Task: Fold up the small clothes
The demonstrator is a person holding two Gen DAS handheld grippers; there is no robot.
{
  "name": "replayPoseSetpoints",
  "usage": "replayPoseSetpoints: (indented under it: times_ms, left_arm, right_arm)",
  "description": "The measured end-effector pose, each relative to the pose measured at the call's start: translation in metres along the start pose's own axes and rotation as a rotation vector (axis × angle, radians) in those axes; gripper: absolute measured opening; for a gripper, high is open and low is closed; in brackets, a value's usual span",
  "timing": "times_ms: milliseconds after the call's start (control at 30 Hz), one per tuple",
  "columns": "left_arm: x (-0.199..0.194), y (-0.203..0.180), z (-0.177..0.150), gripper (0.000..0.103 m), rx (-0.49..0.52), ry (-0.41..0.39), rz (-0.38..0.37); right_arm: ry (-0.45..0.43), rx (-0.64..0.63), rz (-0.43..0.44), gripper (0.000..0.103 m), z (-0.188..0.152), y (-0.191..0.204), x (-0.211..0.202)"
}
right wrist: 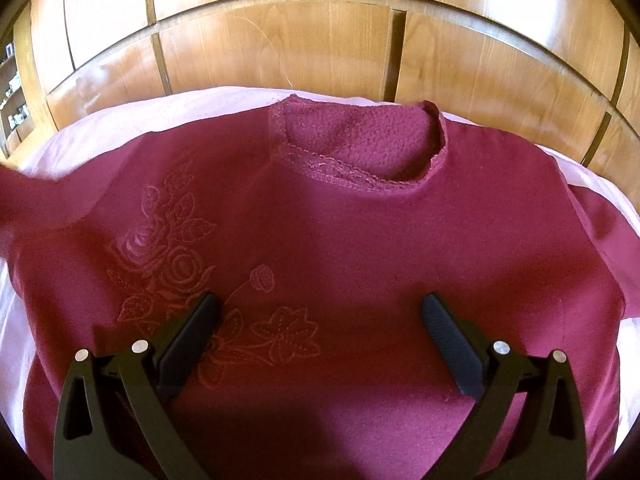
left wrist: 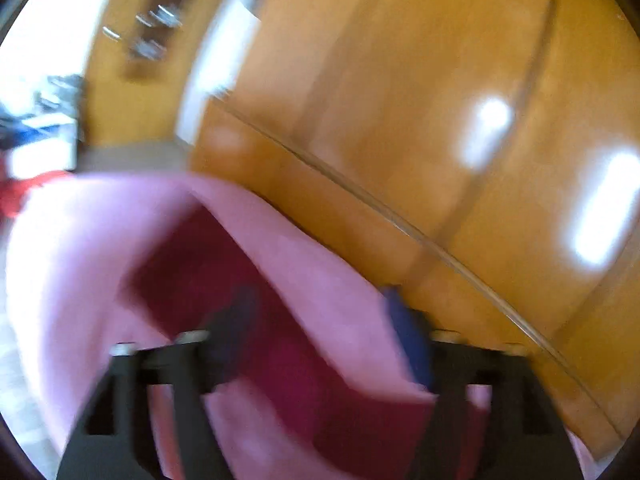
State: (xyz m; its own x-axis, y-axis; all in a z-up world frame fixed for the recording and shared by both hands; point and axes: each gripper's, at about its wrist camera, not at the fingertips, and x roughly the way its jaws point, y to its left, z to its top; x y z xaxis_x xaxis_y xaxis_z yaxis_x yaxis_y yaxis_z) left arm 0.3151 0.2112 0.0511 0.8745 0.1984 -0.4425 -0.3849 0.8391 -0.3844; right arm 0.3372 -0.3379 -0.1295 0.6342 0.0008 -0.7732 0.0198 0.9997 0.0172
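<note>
Maroon top (right wrist: 360,264) spread flat, front side up, on a pale pink bedsheet (right wrist: 120,120), neckline (right wrist: 356,148) toward the far edge near the wooden wardrobe panels (right wrist: 280,40). Fleecy inside visible through the neck opening, lacy trim along the collar. Tone-on-tone embroidery of roses and leaves (right wrist: 172,256) on the chest, on the picture's left in the right wrist view. One sleeve trailing off to the picture's left edge there, other shoulder sloping down on the right.

Right gripper (right wrist: 320,320) over the lower chest of the top, fingers spread wide, nothing pinched between them. Left-hand fingertip (right wrist: 200,312) sitting right over the embroidered leaves, the other ribbed pad (right wrist: 440,320) over plain fabric. Can't really tell whether the tips actually touch the cloth or just hang above it.

Left wrist view super blurry, everything smeared. Left gripper (left wrist: 320,320) also standing wide, no cloth clamped as far as the smear allows. A patch of the maroon top (left wrist: 240,300) below and between the fingers, with the pink sheet (left wrist: 72,260) around it. Wooden panelling (left wrist: 400,120) filling the upper right, a couple of bright glare spots (left wrist: 600,208) on it. Something red (left wrist: 16,196) and blue-white clutter (left wrist: 36,132) at the far left edge, too smeared to name. Shelf-looking bits (left wrist: 160,20) up top, also unreadable.
</note>
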Motion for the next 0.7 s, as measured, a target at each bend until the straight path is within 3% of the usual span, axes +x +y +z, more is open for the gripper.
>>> replayPoseSetpoints:
  times_ms: [67,167,233,333,433,500,667,700]
  left_arm:
    - [0.004,0.021,0.007,0.077,-0.055,-0.013,0.082]
    - [0.032,0.059,-0.002,0.078,-0.057,0.105,0.184]
    - [0.052,0.08,-0.017,0.078,-0.064,0.197,0.21]
    - [0.065,0.127,-0.047,0.077,-0.144,0.318,0.191]
    - [0.083,0.147,-0.066,0.077,-0.208,0.327,0.137]
    - [0.096,0.153,-0.073,0.077,-0.178,0.35,0.165]
    - [0.118,0.154,-0.066,0.076,-0.131,0.299,0.19]
    - [0.128,0.149,-0.065,0.056,-0.102,0.312,0.18]
  right_arm:
    - [0.0,0.001,0.001,0.101,0.0,0.0,0.0]
    - [0.0,0.001,0.001,0.101,0.0,0.0,0.0]
    - [0.0,0.001,0.001,0.101,0.0,0.0,0.0]
    - [0.0,0.0,0.001,0.101,0.0,0.0,0.0]
    - [0.0,-0.001,-0.001,0.101,-0.001,0.0,0.0]
    - [0.0,-0.001,-0.001,0.101,-0.001,0.0,0.0]
    - [0.001,-0.006,-0.009,0.101,-0.001,0.001,0.0]
    - [0.001,-0.007,-0.011,0.101,-0.001,0.001,0.0]
